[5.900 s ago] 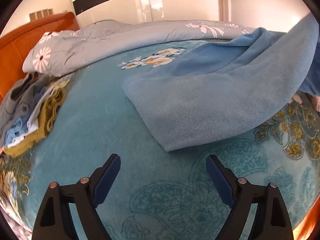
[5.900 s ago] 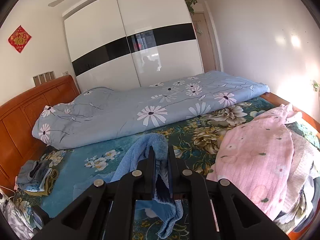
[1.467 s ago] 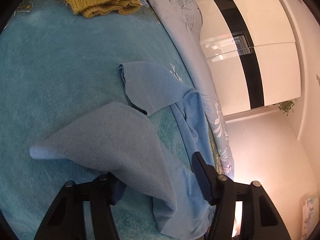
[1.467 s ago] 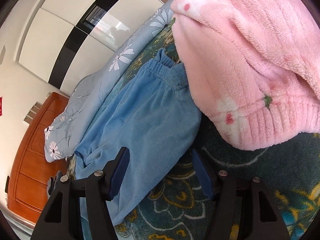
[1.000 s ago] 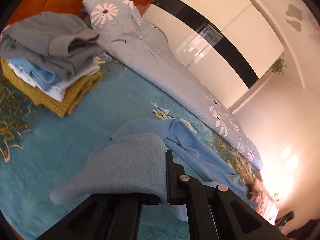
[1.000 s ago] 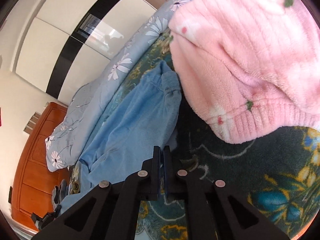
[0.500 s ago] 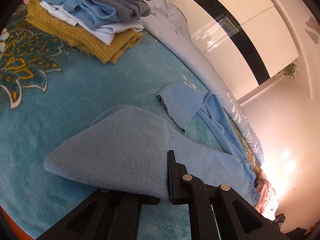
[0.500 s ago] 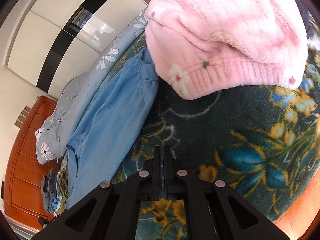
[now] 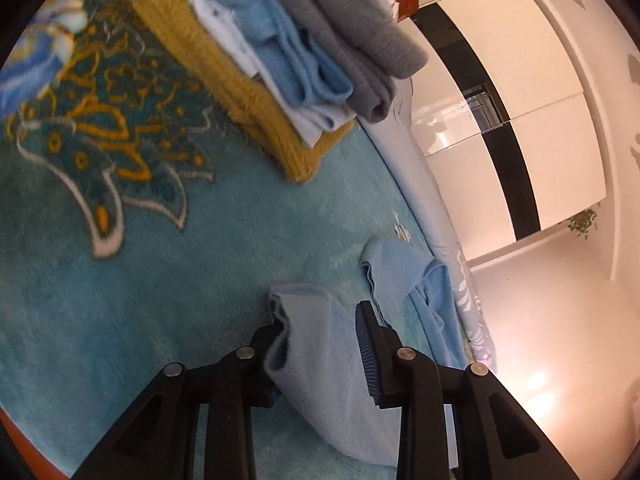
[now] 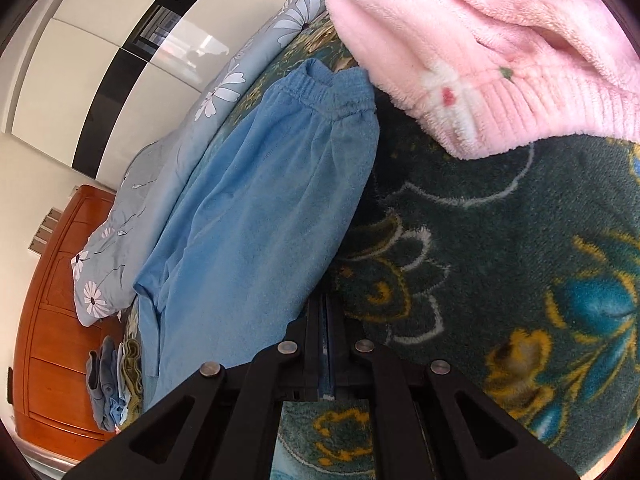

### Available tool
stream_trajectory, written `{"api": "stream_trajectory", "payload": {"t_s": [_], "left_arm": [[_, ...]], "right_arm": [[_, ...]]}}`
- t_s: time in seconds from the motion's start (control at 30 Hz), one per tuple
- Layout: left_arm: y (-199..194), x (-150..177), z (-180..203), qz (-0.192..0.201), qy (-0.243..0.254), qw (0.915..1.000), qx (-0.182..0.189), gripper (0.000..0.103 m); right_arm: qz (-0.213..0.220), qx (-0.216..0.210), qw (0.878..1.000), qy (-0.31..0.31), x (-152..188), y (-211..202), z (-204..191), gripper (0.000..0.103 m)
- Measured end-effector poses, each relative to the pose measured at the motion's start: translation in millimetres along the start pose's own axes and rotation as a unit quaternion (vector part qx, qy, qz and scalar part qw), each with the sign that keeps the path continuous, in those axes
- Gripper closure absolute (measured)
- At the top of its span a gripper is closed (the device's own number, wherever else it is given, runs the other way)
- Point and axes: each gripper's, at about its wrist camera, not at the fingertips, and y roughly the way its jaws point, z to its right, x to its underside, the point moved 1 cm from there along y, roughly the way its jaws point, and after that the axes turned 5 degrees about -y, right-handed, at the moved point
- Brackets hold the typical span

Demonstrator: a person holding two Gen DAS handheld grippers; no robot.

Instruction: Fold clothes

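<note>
Light blue fleece trousers [image 10: 260, 220] lie stretched along the bed, waistband toward the pink garment. In the left wrist view one leg end [image 9: 316, 364] lies on the teal bedspread between the fingers of my left gripper [image 9: 320, 340]. Its jaws are opening, the cloth sagging over the left finger and the right pad [image 9: 366, 356] standing off it. The other leg end [image 9: 400, 272] lies just beyond. My right gripper [image 10: 325, 312] is shut, its tips at the trousers' side edge. I cannot tell whether any cloth is pinched.
A folded stack [image 9: 280, 60] of grey, blue, white and mustard clothes sits near the wooden headboard [image 10: 52, 300]. A pink fleece garment [image 10: 480, 40] lies by the waistband. A daisy-print duvet [image 10: 180, 152] runs along the far side, with the wardrobe [image 9: 520, 120] behind it.
My left gripper sank toward the bed and rolled, and its jaws parted from the leg end. My right gripper stayed shut and dropped closer to the trousers' edge.
</note>
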Motion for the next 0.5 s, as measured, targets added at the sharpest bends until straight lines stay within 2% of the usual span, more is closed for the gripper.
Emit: {"api": "stream_trajectory", "payload": {"t_s": [0.07,0.13,0.2,0.37,0.5], "left_arm": [[-6.0,-3.2,13.5,0.018,0.039,0.9990,-0.014,0.098],[-8.6,-3.8,25.1,0.024,0.076,0.9966,-0.025,0.098],[-10.9,-4.9,30.4,0.035,0.101,0.9928,-0.053,0.098],[-13.1,-18.3,19.6,0.044,0.100,0.9875,-0.114,0.097],[-11.5,-22.2,30.8,0.037,0.133,0.9806,-0.139,0.097]], "right_arm": [[-0.004,-0.003,1.000,-0.005,-3.4,0.7,0.9,0.101],[-0.007,-0.004,1.000,-0.011,-6.8,0.4,1.8,0.101],[-0.005,0.000,1.000,-0.019,-9.0,-2.3,3.0,0.101],[0.005,0.010,0.999,-0.039,-14.7,-10.2,5.4,0.101],[0.027,0.018,0.996,-0.079,-22.1,-14.8,-9.7,0.101]]}}
